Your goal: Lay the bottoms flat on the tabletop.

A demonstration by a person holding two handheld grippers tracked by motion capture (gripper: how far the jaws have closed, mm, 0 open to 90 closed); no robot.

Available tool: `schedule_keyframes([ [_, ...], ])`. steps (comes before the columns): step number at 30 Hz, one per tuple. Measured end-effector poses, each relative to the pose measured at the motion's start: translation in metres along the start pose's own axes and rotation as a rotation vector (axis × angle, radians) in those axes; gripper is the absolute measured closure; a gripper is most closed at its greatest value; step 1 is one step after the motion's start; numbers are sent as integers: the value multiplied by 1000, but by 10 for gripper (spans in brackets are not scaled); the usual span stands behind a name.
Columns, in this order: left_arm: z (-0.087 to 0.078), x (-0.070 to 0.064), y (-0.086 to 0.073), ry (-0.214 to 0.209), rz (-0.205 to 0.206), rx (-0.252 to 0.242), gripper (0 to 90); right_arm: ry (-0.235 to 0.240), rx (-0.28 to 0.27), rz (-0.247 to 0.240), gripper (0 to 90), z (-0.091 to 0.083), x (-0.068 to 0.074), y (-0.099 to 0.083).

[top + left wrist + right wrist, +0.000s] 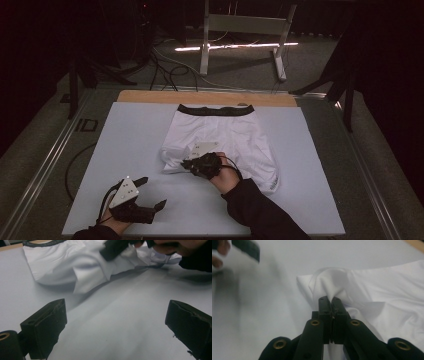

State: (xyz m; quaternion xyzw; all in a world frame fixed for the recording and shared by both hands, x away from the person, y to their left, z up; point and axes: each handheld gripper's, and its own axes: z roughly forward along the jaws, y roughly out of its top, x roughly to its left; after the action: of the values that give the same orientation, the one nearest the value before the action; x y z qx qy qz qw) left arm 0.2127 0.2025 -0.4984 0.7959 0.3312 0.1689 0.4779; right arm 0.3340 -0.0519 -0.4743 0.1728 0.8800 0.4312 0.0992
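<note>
The shorts [225, 135] are lying on the white mat [125, 150], waistband far. The right gripper [332, 305] is pinching the left leg hem, jaws closed, probably for folding it. The left gripper [150, 192] is waiting wide open, holding nothing, near the front edge.

Dim room, grey carpet [240, 65]

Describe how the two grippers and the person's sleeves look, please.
Both grippers are black. The left gripper carries a grey three-cornered plate on top, and its two blocky black jaws have worn, chipped pads. The right gripper has slim black jaws on arms with brass-coloured rivets, a grey plate and a thin black cable. The right sleeve is dark.
</note>
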Motion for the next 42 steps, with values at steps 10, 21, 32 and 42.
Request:
schedule_keyframes([
  [10,-1,0,0,-4,-1,-13,47,-94,-33,105,879,-7,-46,8],
  [21,-1,-1,1,-13,-4,-24,46,-152,-27,230,553,-11,-71,-2],
  [32,12,22,18,19,-14,-24,46,-120,-154,193,138,-54,-51,2],
  [42,41,54,32,20,11,42,69,-29,-110,137,309,-70,-16,-26],
])
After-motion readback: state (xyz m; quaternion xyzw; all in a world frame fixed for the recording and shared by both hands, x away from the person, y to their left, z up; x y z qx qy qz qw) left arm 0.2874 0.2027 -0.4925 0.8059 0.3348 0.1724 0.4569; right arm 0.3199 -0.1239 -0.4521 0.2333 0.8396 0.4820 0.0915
